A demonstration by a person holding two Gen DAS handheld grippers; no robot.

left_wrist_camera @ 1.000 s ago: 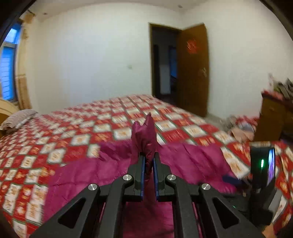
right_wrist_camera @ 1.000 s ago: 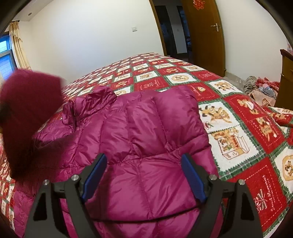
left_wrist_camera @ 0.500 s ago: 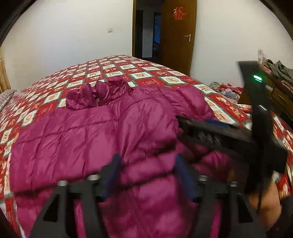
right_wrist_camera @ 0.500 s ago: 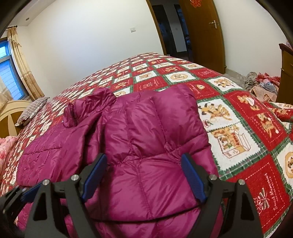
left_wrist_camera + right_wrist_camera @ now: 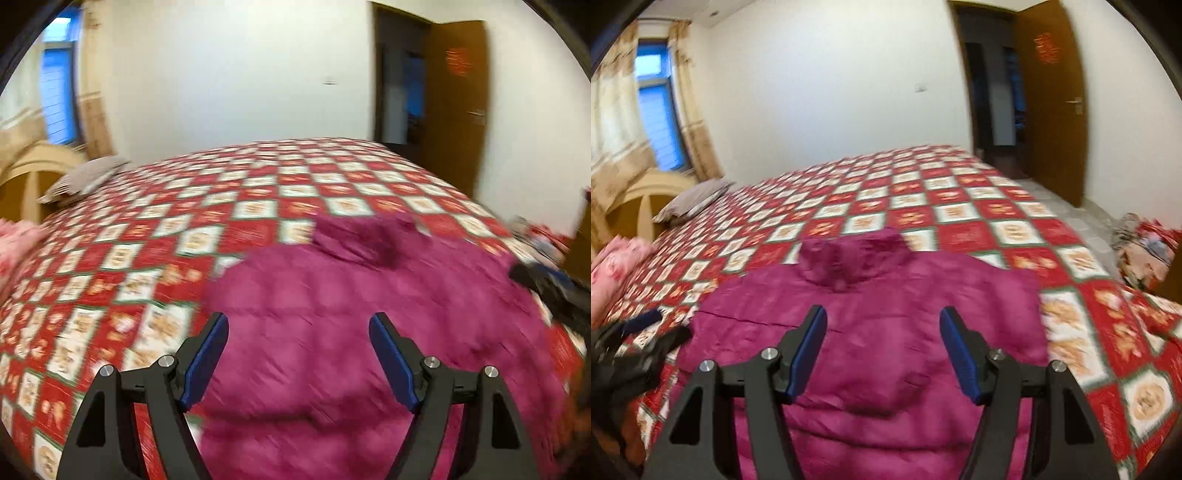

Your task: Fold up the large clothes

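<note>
A magenta quilted puffer jacket lies on the bed with its sides folded in and its collar at the far end. It also shows in the right wrist view. My left gripper is open and empty above the jacket's left part. My right gripper is open and empty above the jacket's middle. The right gripper shows at the right edge of the left wrist view; the left gripper shows at the left edge of the right wrist view. Both views are motion-blurred.
A red and white patterned quilt covers the bed. A pillow and a pink blanket lie at the far left by the headboard. A heap of clothes lies on the floor at the right. A brown door stands open behind.
My left gripper let go of the magenta sleeve, opened, and swung back to the left over the jacket. The sleeve now lies folded on the jacket. My right gripper pulled back, still open.
</note>
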